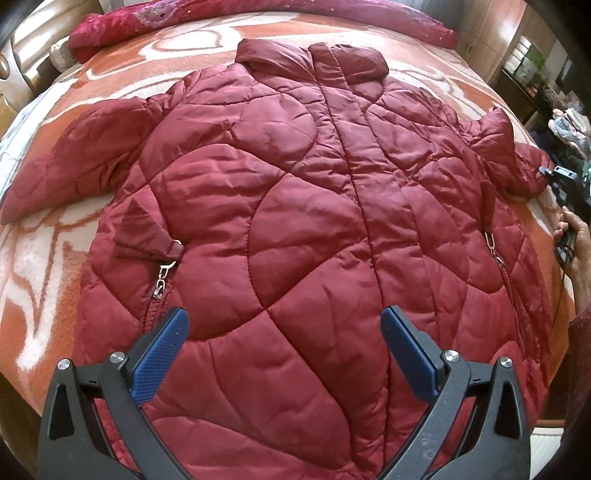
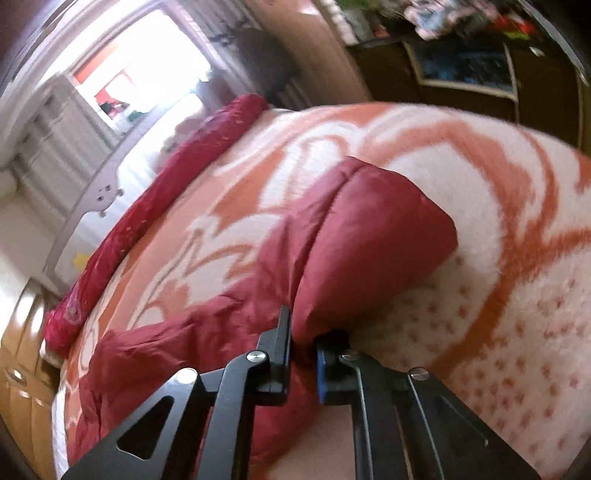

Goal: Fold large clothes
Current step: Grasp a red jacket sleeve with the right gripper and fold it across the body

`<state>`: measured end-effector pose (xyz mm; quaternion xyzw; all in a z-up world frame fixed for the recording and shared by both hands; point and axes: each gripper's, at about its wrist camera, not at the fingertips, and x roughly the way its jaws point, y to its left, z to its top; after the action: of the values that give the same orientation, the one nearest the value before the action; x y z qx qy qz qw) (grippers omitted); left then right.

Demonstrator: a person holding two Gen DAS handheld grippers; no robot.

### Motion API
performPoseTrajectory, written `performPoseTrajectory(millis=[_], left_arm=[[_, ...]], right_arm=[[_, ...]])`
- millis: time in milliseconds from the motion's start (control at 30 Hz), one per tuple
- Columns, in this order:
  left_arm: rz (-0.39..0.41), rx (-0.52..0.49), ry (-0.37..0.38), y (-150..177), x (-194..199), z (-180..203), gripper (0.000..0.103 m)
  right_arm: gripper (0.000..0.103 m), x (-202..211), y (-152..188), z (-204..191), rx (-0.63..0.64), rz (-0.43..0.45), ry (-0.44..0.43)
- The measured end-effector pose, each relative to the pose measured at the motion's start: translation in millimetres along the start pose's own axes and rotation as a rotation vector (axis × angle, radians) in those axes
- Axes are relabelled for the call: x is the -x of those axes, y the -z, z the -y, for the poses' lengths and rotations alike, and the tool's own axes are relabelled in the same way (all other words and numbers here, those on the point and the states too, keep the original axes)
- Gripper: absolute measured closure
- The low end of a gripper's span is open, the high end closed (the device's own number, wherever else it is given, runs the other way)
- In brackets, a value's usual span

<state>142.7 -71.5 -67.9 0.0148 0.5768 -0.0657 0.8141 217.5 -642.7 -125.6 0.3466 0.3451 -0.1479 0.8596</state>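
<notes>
A dark red quilted jacket (image 1: 295,206) lies front up and spread flat on the bed, collar at the far end, both sleeves out to the sides. My left gripper (image 1: 284,325) is open and empty, hovering over the jacket's lower hem. My right gripper (image 2: 303,339) is shut on the end of the jacket's right sleeve (image 2: 369,236), which is lifted a little off the blanket. The right gripper also shows in the left wrist view (image 1: 554,173) at the sleeve cuff on the far right.
An orange and white patterned blanket (image 1: 37,266) covers the bed. A red bolster pillow (image 1: 147,22) lies along the headboard end. A wooden wardrobe (image 2: 22,387) and dark shelves (image 2: 461,62) stand around the bed.
</notes>
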Motion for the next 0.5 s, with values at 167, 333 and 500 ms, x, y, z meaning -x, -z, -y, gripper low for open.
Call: performPoseTrajectory(millis=[167,333,500], left_arm=[[0.009,0.023,0.009,2,3,-6,0.0],[0.028,0.044,0.022,4,10,-17,0.0],[0.047,0.066,0.064,3,19,-30,0.0]], right_arm=[[0.095,30,5,-47,0.123,0.036,-0.098],[0.096,58,22,-113,0.268,0.048,-0.225],[0.096,70,58,-188,0.423,0.004,-0.35]])
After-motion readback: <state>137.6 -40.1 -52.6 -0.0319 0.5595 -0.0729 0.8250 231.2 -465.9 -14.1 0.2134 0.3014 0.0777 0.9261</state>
